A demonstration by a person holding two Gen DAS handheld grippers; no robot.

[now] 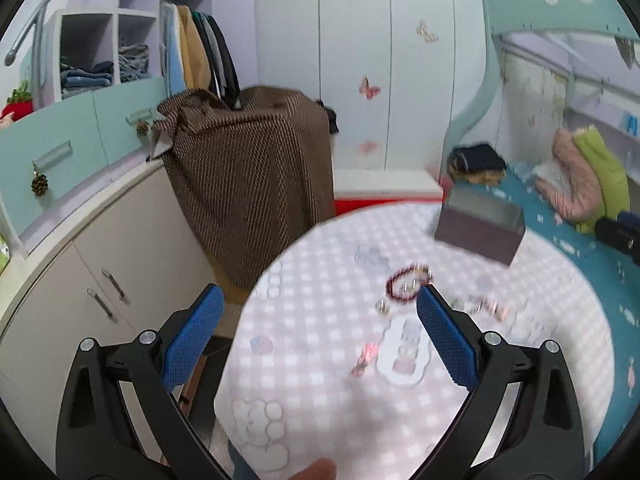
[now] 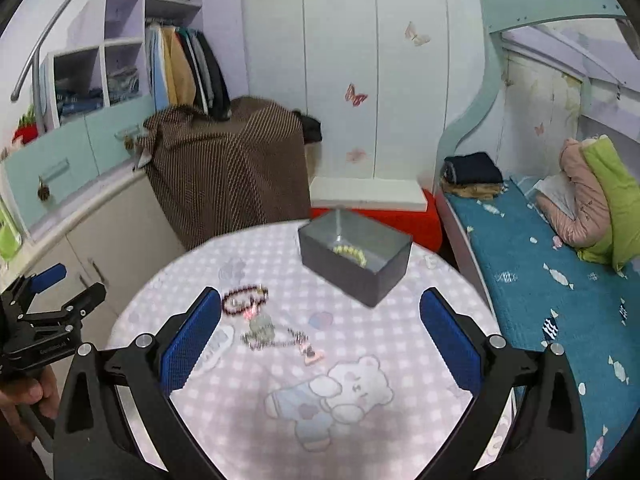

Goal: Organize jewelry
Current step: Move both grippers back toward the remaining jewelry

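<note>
A round table [image 2: 360, 420] with a pink checked cloth holds loose jewelry. A dark red bead bracelet [image 2: 242, 300] [image 1: 406, 285] lies left of centre, with a silver chain and pink pendant [image 2: 280, 338] beside it. A grey open box [image 2: 354, 254] [image 1: 480, 228] stands at the table's far side with a pale yellow-green bracelet [image 2: 351, 254] inside. My left gripper [image 1: 318, 312] is open and empty above the table's left part; it also shows at the left edge of the right wrist view [image 2: 60, 280]. My right gripper [image 2: 320, 312] is open and empty above the table.
A chair draped in brown striped cloth [image 2: 224, 172] stands behind the table. White cabinets [image 2: 80, 240] are at the left. A bed with a blue sheet [image 2: 540, 280] and folded clothes is at the right. A red and white box [image 2: 372, 200] sits on the floor beyond the table.
</note>
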